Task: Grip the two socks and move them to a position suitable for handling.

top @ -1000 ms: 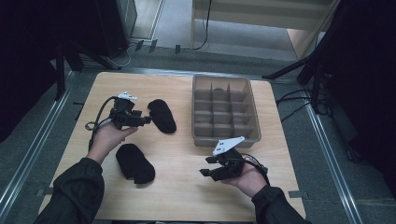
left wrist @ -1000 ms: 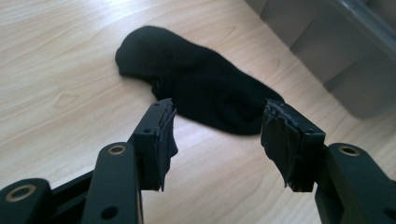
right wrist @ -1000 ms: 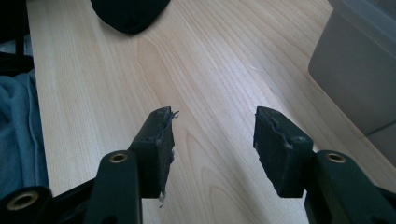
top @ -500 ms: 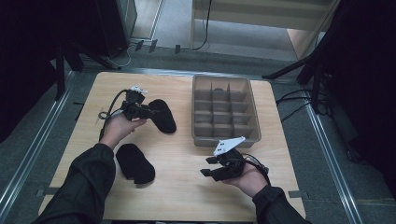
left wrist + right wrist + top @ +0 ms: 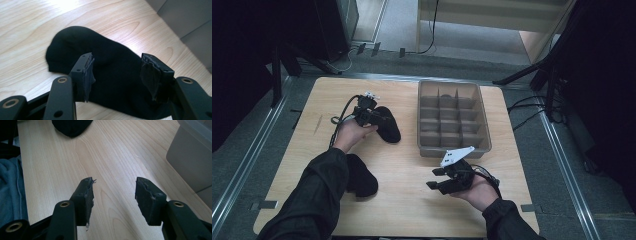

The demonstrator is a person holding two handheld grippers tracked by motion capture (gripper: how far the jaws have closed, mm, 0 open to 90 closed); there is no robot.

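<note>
I am finding no brand, label or readable writing on anything here. I am holding the left gripper (image 5: 379,116) over the far black sock (image 5: 110,70), its jaws standing wide apart; the sock is lying between them in the left gripper view, and I cannot tell whether the pads (image 5: 88,72) are touching the cloth. That sock (image 5: 388,124) is lying flat on the wooden table (image 5: 412,210), just left of the grey compartment bin (image 5: 454,150). I am keeping the right gripper (image 5: 113,195) near the table's front edge with its jaws spread wide and gripping nothing, bare wood showing between them. A second black sock (image 5: 359,177) is lying at the front left, beside my left sleeve (image 5: 317,200).
</note>
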